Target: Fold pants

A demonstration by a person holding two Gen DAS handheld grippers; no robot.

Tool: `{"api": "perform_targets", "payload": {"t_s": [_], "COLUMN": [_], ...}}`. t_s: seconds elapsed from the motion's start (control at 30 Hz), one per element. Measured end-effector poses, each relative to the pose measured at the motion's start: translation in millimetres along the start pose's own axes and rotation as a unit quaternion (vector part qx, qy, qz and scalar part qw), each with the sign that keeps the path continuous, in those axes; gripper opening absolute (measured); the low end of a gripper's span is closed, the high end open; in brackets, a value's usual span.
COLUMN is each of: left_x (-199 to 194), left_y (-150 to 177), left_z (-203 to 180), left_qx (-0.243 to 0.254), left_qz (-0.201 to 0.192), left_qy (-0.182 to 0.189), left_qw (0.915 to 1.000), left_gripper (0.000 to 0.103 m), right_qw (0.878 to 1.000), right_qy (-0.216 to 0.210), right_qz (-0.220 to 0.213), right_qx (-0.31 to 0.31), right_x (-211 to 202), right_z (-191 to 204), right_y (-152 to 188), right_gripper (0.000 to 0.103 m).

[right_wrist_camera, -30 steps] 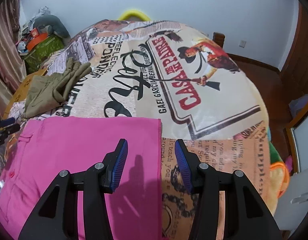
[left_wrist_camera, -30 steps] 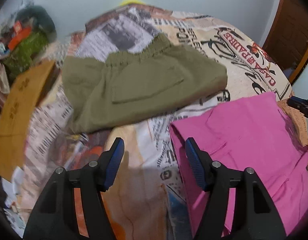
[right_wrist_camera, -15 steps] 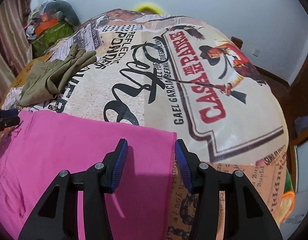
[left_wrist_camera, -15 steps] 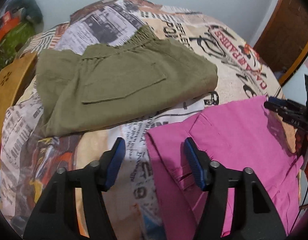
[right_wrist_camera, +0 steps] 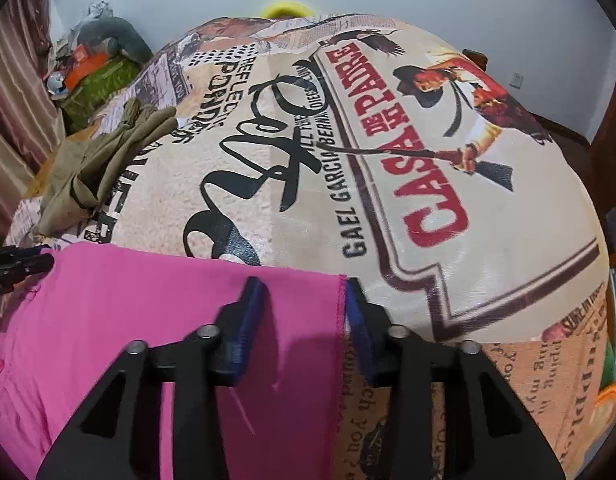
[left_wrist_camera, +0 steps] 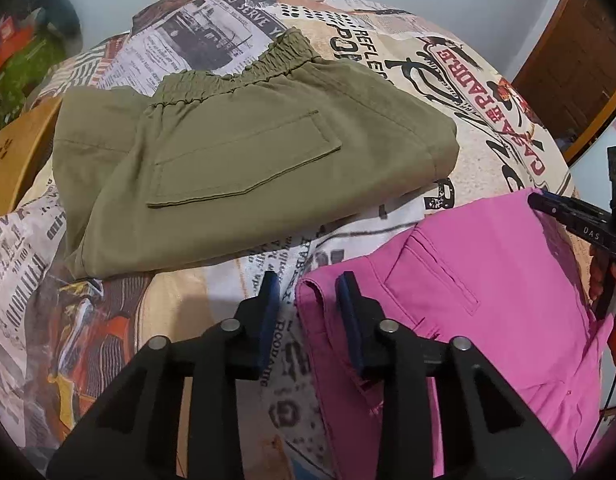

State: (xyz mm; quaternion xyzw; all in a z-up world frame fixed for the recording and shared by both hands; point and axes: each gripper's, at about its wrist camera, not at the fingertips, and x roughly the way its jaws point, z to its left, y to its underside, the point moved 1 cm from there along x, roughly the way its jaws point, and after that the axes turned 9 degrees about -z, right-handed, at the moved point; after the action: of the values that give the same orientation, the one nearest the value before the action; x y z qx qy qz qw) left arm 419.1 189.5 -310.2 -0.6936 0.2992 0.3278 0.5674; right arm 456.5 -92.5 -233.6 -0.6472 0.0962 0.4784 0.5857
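Pink pants [left_wrist_camera: 488, 280] lie flat on the printed bedspread [left_wrist_camera: 388, 60]. My left gripper [left_wrist_camera: 308, 284] straddles their near waistband corner, beside a welt pocket; its jaws are closing, with a gap still showing at the fabric. In the right wrist view the pink pants [right_wrist_camera: 128, 320] end in a hem edge. My right gripper [right_wrist_camera: 302, 292] straddles that hem corner, its jaws also closing and not pinching the cloth. Each gripper appears at the edge of the other's view: the right gripper [left_wrist_camera: 568, 216] and the left gripper [right_wrist_camera: 24, 264].
Folded olive pants [left_wrist_camera: 248, 152] lie behind the pink ones, and the olive pants [right_wrist_camera: 96, 168] also show at the left of the right wrist view. A brown wooden board [left_wrist_camera: 16, 152] and a cluttered pile [right_wrist_camera: 92, 64] sit left. A wooden door [left_wrist_camera: 580, 60] stands right.
Both grippers came down and closer to the pink pants. Their jaws narrowed, and a pants corner now lies between each pair.
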Motion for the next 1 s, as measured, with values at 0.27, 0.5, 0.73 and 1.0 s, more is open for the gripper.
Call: {"api": "perform_targets", "payload": {"t_s": [0.27,0.5,0.73,1.0], "left_x": [-5.4,-21.4,-54.0,-101.9], "left_y": [0.9,-2.0,-28.5,-69.8], "left_z": [-10.0,-13.8,-23.4,-26.5], "left_qx": [0.027,0.025,0.043,0.032], "left_qz": [-0.007,-0.022,-0.063,-0.122], "left_qy": [-0.029,-0.042,-0.05,-0.052], "left_qw": [0.9992,0.9986,0.9958,0.9906], "left_gripper": [0.012,0.007,0.007,0.007], "right_qw": [0.999,0.999,0.997,0.992], "right_qy": [0.017,0.008,0.016,0.024], "right_qz": [-0.012,-0.038,-0.066,-0.123], "right_qx": [-0.036,-0.019,-0.035,-0.031], "right_x": [-7.7,-28.8,-50.6,-91.4], "right_z": [12.5,10.9,19.8,26.7], "right_y": [-2.4,-9.6,-24.7,-59.2], "right_gripper": [0.006,0.006,0.005,0.005]}}
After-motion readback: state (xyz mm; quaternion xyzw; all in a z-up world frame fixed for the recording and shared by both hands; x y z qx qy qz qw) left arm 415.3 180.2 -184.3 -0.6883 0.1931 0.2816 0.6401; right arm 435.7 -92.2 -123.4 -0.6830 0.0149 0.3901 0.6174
